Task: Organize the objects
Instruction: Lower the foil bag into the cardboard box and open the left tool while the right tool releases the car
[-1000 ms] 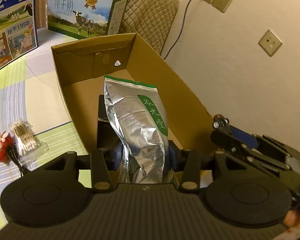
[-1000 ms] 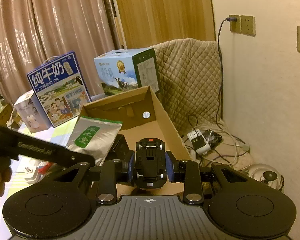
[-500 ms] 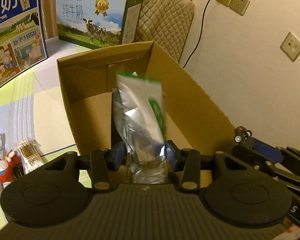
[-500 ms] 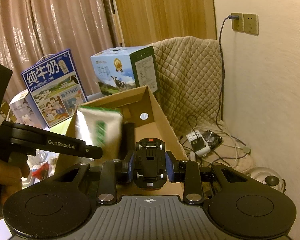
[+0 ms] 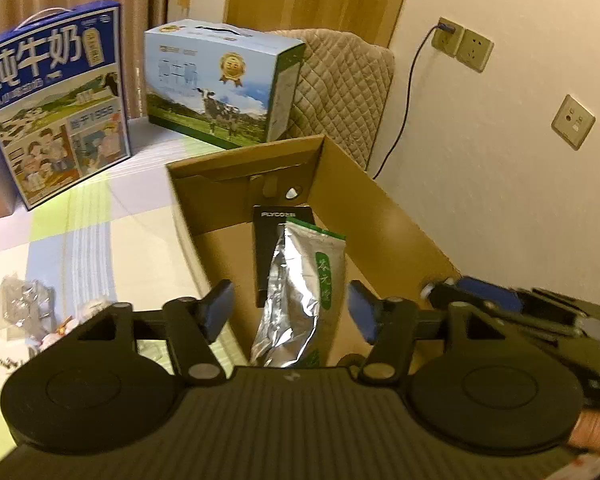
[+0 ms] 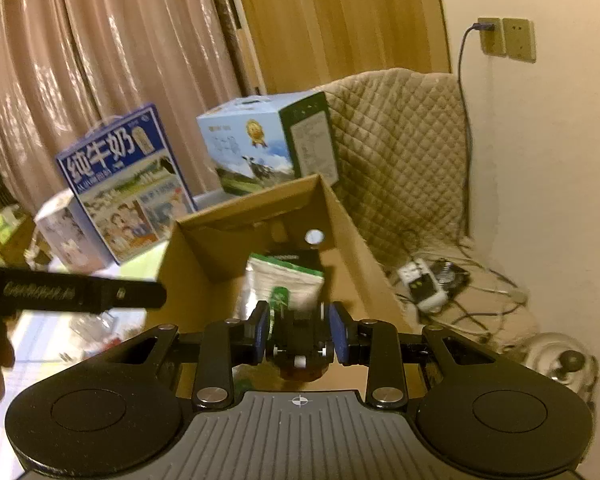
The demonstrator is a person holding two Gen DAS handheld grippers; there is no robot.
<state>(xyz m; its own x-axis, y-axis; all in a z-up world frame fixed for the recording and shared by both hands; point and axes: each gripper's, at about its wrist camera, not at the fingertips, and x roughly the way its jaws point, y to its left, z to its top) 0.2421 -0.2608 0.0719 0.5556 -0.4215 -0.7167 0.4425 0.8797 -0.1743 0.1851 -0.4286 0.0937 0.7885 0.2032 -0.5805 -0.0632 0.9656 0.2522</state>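
Both tongs are accounted for as follows: the left gripper (image 5: 290,308) is spread wide with nothing between its blue pads, while the right gripper (image 6: 299,334) is clenched on a small black toy car (image 6: 300,346), seen low in the centre of the right wrist view.

A silver foil pouch (image 5: 300,292) with a green label is found inside the open cardboard box (image 5: 384,216), at the centre of the left wrist view. It is propped upright against a black packet (image 5: 266,240) just behind it, and no finger is touching it. Two items are therefore judged to be already stowed.

The toy car is held above the near edge of the box and is not yet set down; placing it is judged to be the step in hand.

More work is judged to remain. At the lower left of the left wrist view, a clear bag (image 5: 22,304) and some small blurred objects beside it are seen lying on the striped cloth (image 5: 100,248), outside the box. Two milk cartons are seen standing beyond the box; whether they are meant to be moved cannot be told.
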